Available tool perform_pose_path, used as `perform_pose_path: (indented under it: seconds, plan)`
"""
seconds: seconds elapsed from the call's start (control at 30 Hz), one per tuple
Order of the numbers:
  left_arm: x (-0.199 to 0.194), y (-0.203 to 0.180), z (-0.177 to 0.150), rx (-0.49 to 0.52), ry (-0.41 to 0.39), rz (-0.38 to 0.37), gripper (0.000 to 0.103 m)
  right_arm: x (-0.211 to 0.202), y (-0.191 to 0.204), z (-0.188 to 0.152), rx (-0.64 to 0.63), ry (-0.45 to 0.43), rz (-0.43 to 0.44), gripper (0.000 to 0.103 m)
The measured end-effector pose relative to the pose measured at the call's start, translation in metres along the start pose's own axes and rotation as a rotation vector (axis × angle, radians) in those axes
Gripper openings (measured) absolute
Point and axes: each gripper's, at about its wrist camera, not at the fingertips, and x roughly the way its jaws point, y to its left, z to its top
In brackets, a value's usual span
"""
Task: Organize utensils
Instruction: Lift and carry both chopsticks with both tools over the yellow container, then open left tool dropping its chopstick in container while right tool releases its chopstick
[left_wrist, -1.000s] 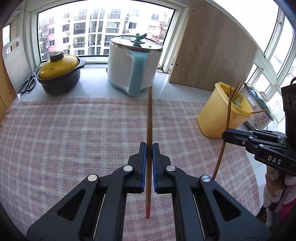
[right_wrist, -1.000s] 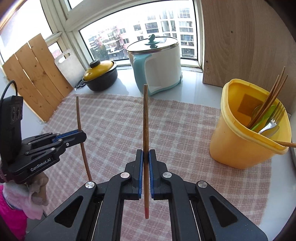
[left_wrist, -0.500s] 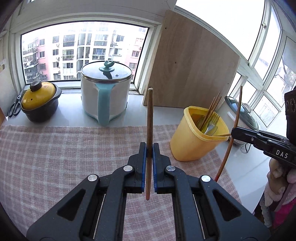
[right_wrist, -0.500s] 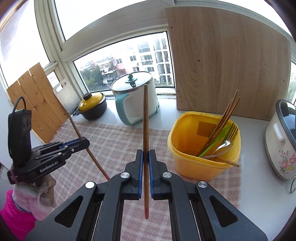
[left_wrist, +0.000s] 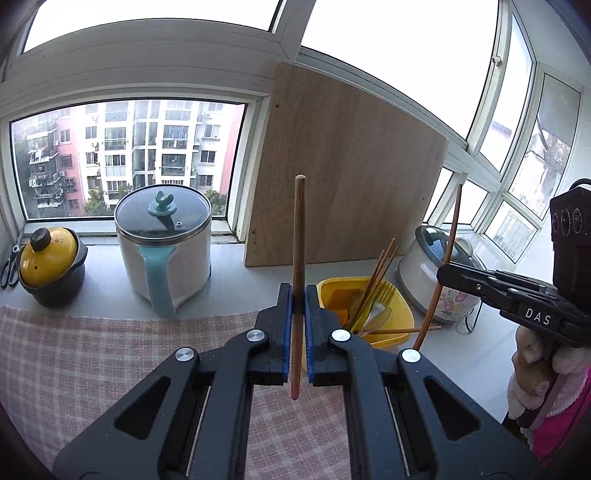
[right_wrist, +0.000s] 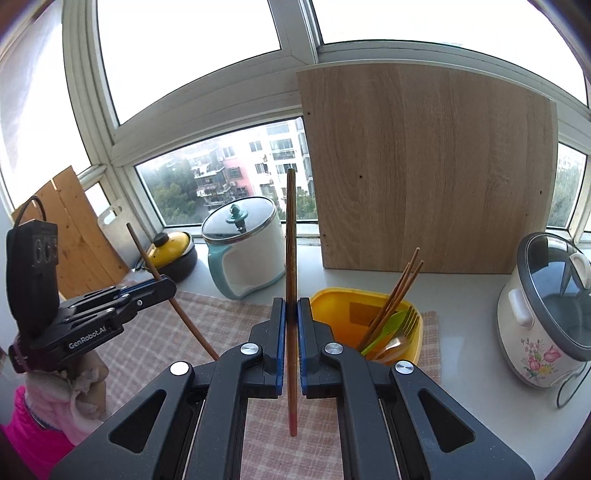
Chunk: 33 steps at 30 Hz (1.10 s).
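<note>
Chopstick (left_wrist: 298, 236) is clamped upright in left tongs (left_wrist: 299, 317), above checked cloth (left_wrist: 92, 354) on desk (left_wrist: 229, 291). Second chopstick (right_wrist: 291, 295) is pinched likewise by right tongs (right_wrist: 291, 332). Yellow bin (right_wrist: 369, 300) with chopsticks, fork and spoon is seen just beyond, near white pot (right_wrist: 255, 240).

Open checked cloth (right_wrist: 229, 325) lies clear left of the yellow utensil bin (right_wrist: 332, 301); a wooden board (right_wrist: 424, 166) behind and flowered rice cooker (right_wrist: 543, 317) right hem it in.
</note>
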Motion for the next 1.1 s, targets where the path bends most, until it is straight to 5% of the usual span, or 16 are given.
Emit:
perform_pose_path:
  seconds: [0.5, 1.1]
  plan:
    - [0.015, -0.034, 0.045, 0.020, -0.072, -0.033, 0.004, -0.002, -0.014, 0.032, -0.009, -0.085, -0.039, 0.004]
    - [0.060, -0.044, 0.036, 0.027, 0.001, -0.035, 0.004, 0.031, -0.040, 0.024, 0.015, -0.047, -0.112, 0.005]
